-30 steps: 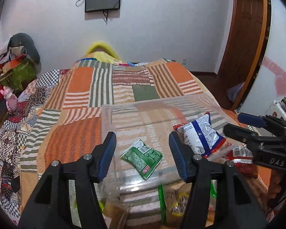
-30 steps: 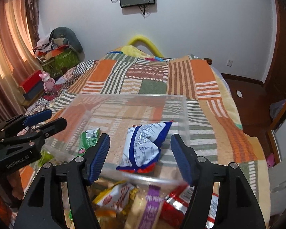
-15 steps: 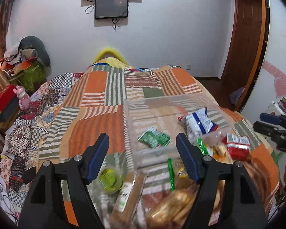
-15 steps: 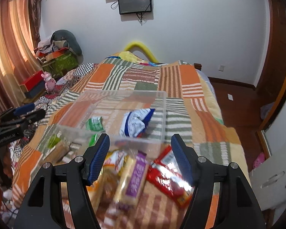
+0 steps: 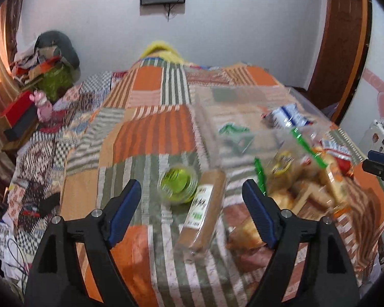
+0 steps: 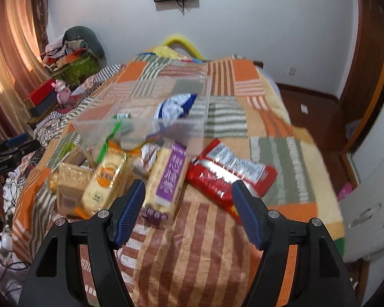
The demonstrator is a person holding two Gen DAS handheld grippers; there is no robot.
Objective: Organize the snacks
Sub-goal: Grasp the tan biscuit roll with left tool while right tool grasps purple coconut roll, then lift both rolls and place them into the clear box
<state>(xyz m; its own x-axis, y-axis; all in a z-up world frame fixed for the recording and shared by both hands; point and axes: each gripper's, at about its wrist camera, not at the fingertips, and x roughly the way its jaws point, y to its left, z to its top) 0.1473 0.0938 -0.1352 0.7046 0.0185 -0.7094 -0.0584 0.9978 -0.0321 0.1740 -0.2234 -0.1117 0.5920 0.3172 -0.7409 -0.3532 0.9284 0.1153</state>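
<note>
1. Left wrist view: the left tool (image 5: 190,199) stood spread wide at the bottom of the frame, holding nothing, over the patchwork bedspread (image 5: 151,138).
2. Between its fingers lay a green-lidded cup (image 5: 178,182) touching a long brown biscuit pack (image 5: 203,211).
3. To the right sat a blurred heap of bread and snack packs (image 5: 302,186); above it, the clear plastic bin (image 5: 245,140) held a green packet (image 5: 234,129) and a blue-and-white bag (image 5: 288,117).
4. Right wrist view: the right tool (image 6: 188,209) was also spread and empty, low in the frame.
5. Between its fingers lay a purple-labelled pack (image 6: 169,179), with a red wrapper (image 6: 230,171) to its right and a yellow pack (image 6: 106,179) to its left.
6. The clear bin (image 6: 146,130) stood at frame centre, just behind this pile, with the blue-and-white bag (image 6: 175,106) inside.
</note>
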